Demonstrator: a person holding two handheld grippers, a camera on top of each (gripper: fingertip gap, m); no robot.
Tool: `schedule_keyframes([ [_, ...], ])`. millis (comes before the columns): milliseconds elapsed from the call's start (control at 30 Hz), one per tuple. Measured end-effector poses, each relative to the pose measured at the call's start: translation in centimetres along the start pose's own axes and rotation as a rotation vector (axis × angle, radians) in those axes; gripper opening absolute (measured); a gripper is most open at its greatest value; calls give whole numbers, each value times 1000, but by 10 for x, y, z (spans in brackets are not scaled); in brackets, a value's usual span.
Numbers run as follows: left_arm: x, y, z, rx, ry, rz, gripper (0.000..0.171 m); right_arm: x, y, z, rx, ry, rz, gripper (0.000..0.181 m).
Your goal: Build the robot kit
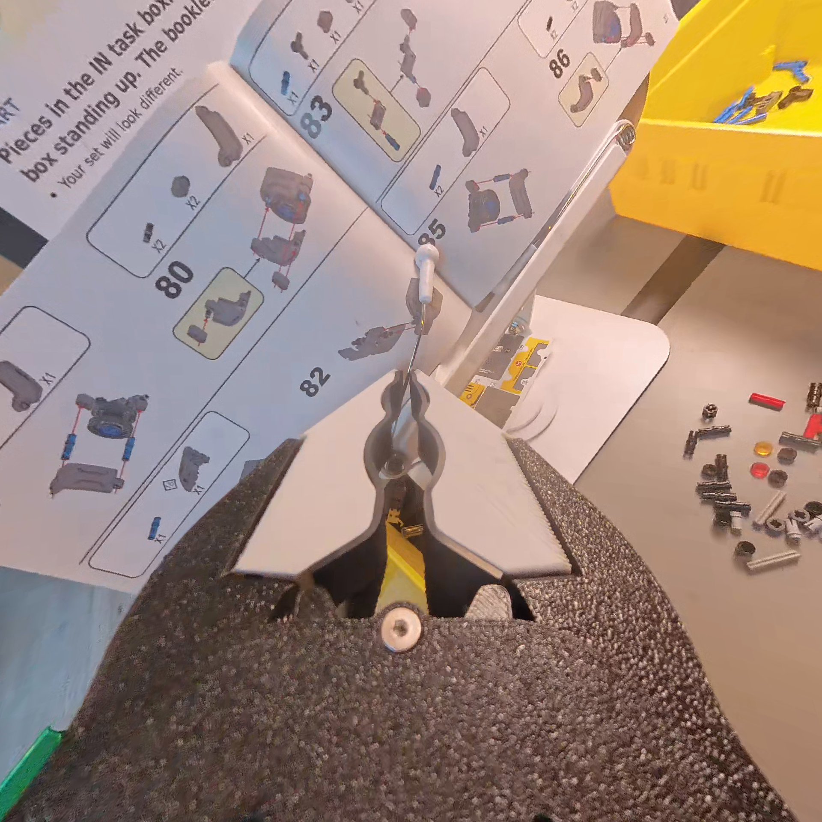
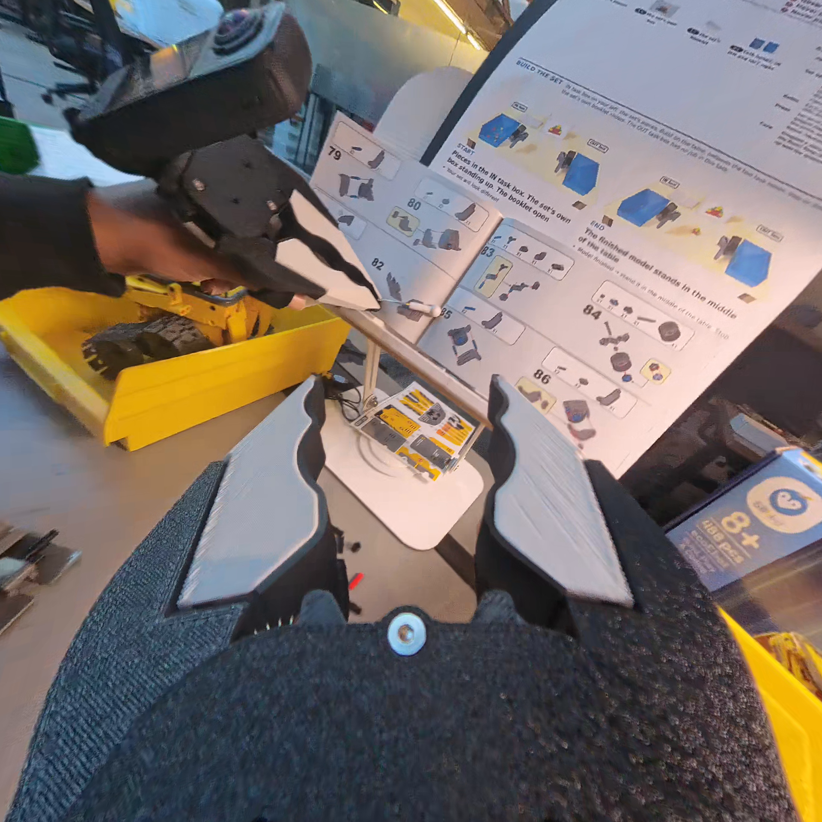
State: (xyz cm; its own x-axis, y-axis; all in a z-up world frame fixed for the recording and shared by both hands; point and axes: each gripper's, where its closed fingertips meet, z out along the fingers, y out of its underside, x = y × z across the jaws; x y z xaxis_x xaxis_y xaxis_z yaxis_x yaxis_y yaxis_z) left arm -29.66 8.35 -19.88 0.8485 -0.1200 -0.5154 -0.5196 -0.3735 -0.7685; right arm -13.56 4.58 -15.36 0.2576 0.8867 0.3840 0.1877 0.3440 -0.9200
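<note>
Against the open instruction booklet (image 1: 249, 249), near the page fold, a thin metal pin with a white tip (image 1: 425, 271) is held by the left gripper (image 1: 404, 382), whose two grey fingers are pressed together on the pin's wire shaft. The white tip is seen touching or lying just over the lower part of the left-hand page. In the right wrist view the same left gripper (image 2: 376, 304) is shown from the side, gripped by a person's hand (image 2: 147, 240) in a dark sleeve, with the pin (image 2: 420, 307) projecting from its closed tips towards the booklet (image 2: 445, 276). The booklet is propped tilted on a white stand (image 2: 400, 502), with a larger printed sheet (image 2: 667, 178) behind it. A yellow and grey sticker sheet (image 2: 418, 427) is seen on the stand's base, beneath the booklet's ledge. The right gripper (image 2: 404, 427) is shown with its fingers well apart and nothing between them, hovering in front of the stand. A yellow bin (image 2: 200, 391) holding a yellow tracked model (image 2: 169, 324) is placed on the table to the left in that view. Small loose pieces (image 1: 756, 480), black, grey, red and orange, are scattered on the grey table (image 1: 734, 311) beside the stand base. A blue box (image 2: 747, 520) is seen at the right edge.
</note>
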Motion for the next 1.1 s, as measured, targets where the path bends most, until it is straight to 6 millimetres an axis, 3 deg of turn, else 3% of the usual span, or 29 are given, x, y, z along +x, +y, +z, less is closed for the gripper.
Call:
schedule_keyframes([
  [100, 2, 0, -8, 20, 39, -91, 9, -24, 12, -30, 7, -48, 61, 75],
  [167, -4, -8, -27, 131, 23, -204, 13, -40, 19, -54, 24, -80, 112, 76],
  [300, -59, -15, -74, 377, -181, -445, 20, -71, 38, -95, 36, -140, 211, 75],
  [400, -98, -12, -84, 416, -266, -547, 27, -92, 44, -113, 72, -174, 253, 68],
  [567, -130, -3, -67, 354, -345, -541, 22, -113, 56, -116, 86, -215, 214, 57],
  [867, -132, 6, -52, 296, -411, -511, 0, -124, 75, -109, 59, -241, 217, 57],
  [1100, -131, -1, -49, 318, -399, -508, 0, -124, 79, -109, 57, -241, 214, 48],
])
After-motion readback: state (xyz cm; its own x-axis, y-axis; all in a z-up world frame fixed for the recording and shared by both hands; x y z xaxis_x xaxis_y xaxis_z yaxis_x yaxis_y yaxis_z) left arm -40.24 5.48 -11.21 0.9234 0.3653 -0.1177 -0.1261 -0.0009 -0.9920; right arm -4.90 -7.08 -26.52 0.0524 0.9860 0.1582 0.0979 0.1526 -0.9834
